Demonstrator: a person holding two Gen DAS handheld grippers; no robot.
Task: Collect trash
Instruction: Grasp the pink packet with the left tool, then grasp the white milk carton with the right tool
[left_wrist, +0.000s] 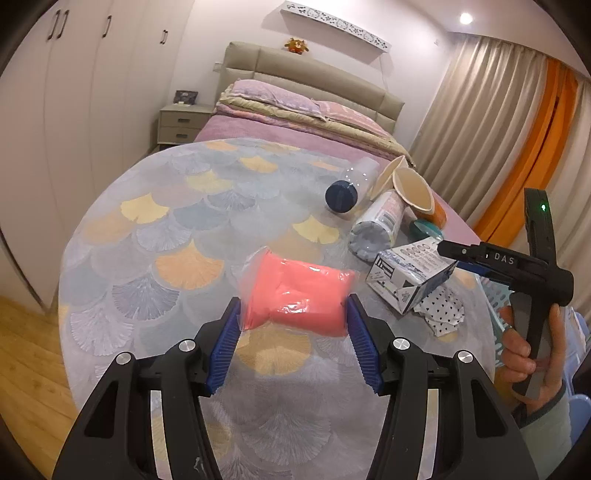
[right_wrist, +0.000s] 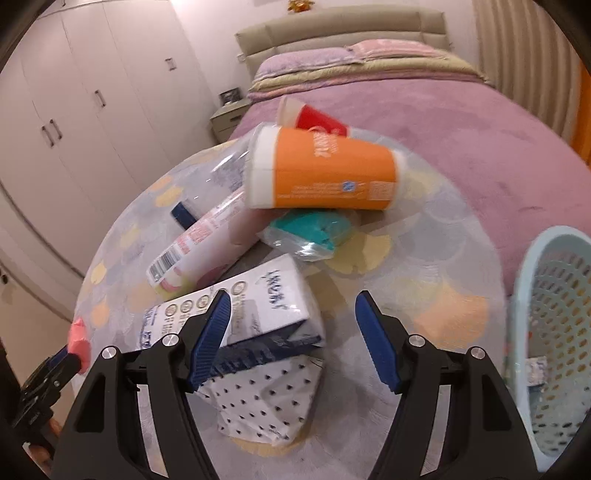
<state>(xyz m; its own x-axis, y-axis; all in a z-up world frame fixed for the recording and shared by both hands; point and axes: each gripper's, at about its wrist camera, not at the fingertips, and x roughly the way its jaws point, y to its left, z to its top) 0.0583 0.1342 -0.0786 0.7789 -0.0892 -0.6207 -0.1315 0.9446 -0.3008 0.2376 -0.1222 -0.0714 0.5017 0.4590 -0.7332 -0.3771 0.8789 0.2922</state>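
A coral-pink packet in clear film (left_wrist: 295, 299) hangs above the round table, and my left gripper (left_wrist: 293, 308) is shut on it, with a blue pad pressed on each end. My right gripper (right_wrist: 291, 310) stands open over a white and blue carton (right_wrist: 258, 306) that lies on polka-dot paper (right_wrist: 266, 402). Its left finger overlaps the carton's edge and nothing sits between the pads. Behind the carton lie a white and pink bottle (right_wrist: 199, 251), a teal packet (right_wrist: 310, 232), an orange cup (right_wrist: 325, 173) and a clear bottle with a dark blue cap (left_wrist: 341, 195).
The table's fan-patterned cloth (left_wrist: 166, 240) is bare on the left half. A pale blue perforated basket (right_wrist: 554, 332) stands at the table's right edge with a scrap inside. A bed with a purple cover (right_wrist: 461, 122) is behind, and white wardrobes (left_wrist: 74, 110) are on the left.
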